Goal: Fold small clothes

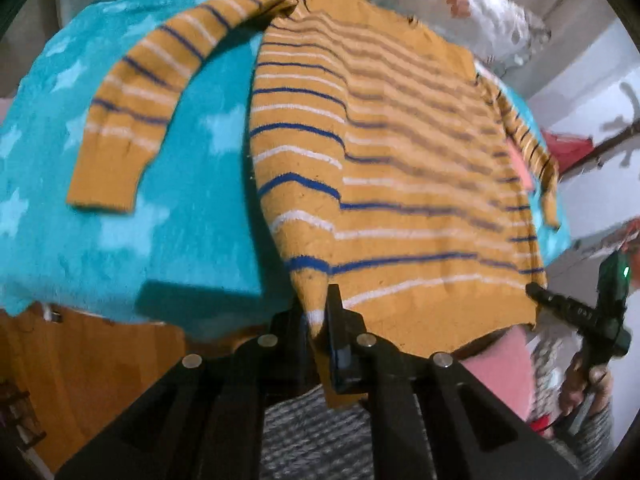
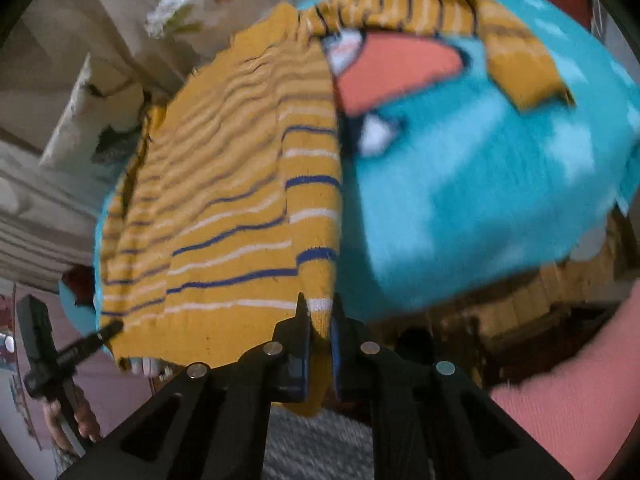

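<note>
the mustard striped sweater (image 1: 400, 184) lies flat on a turquoise star blanket (image 1: 188, 208), with its sleeves spread to both sides. the left gripper (image 1: 322, 320) is pinching the hem corner at one side, jaws pressed on the knit. the right gripper (image 2: 320, 320) is pinching the other hem corner in the same way.

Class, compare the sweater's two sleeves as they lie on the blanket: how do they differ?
In the left wrist view, the left sleeve curves wide and clear of the sweater body, teal blanket between them; the right sleeve runs close along the body's edge. The left sleeve's cuff shows whole; the right sleeve's looks narrow, at the blanket's edge. Both are mustard with blue and white stripes.
</note>
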